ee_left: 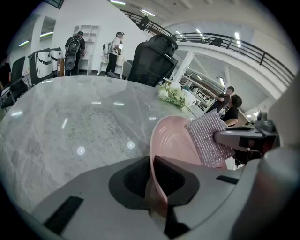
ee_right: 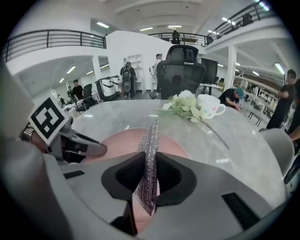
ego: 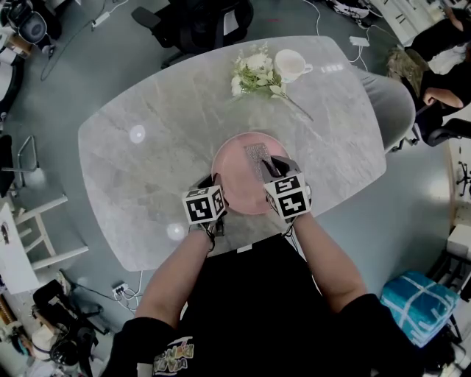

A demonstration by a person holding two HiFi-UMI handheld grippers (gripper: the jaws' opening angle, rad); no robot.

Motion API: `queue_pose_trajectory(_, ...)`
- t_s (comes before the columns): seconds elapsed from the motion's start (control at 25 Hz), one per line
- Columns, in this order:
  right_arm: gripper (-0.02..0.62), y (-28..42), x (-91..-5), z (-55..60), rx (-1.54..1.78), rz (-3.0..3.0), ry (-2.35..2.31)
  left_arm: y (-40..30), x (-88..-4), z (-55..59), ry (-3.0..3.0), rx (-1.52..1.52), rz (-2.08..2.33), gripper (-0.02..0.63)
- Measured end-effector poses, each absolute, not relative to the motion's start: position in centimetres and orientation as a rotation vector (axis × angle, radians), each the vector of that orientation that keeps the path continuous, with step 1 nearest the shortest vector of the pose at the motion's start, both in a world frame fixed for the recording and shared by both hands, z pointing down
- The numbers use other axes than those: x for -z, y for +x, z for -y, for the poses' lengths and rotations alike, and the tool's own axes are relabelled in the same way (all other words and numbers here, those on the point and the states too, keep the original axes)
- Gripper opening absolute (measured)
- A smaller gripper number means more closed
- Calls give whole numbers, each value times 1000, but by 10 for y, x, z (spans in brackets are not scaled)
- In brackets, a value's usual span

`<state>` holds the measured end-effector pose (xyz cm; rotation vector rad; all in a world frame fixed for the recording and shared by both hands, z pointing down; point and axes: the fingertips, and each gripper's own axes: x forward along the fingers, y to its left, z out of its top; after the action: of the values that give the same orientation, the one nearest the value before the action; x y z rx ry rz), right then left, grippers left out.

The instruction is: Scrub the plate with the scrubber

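Observation:
A pink plate (ego: 237, 177) lies on the grey marble table (ego: 147, 162), right in front of me. My left gripper (ego: 215, 196) is shut on the plate's near left rim; in the left gripper view the pink rim (ee_left: 157, 178) runs edge-on between the jaws. My right gripper (ego: 271, 171) is shut on a silvery mesh scrubber (ego: 257, 158) that rests over the plate's right half. In the right gripper view the scrubber (ee_right: 149, 159) stands edge-on between the jaws with the plate (ee_right: 117, 143) behind it. The left gripper view shows the scrubber (ee_left: 211, 138) flat against the plate's bowl (ee_left: 176, 140).
White flowers (ego: 256, 74) and a white cup (ego: 292, 65) sit at the table's far side. A black office chair (ego: 199, 22) stands beyond the table and a grey chair (ego: 394, 103) at its right. Several people stand in the background of the gripper views.

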<state>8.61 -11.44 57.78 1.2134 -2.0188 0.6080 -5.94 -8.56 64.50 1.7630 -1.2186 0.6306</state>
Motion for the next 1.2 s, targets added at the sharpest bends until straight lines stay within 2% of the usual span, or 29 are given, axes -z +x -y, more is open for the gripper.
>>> queue_pose_trajectory(0.4, 75, 15, -607, 70, -908, 2042, 1052, -59, -643, 87, 1759, -618, 1222, 41)
queue_pose_trajectory(0.84, 78, 24, -627, 69, -532, 1927, 962, -58, -645, 87, 1775, -622, 1209, 41)
queue_pose_trajectory(1.2, 78, 58, -628, 80, -423, 1851, 1002, -60, -644, 86, 1775, -618, 1206, 41)
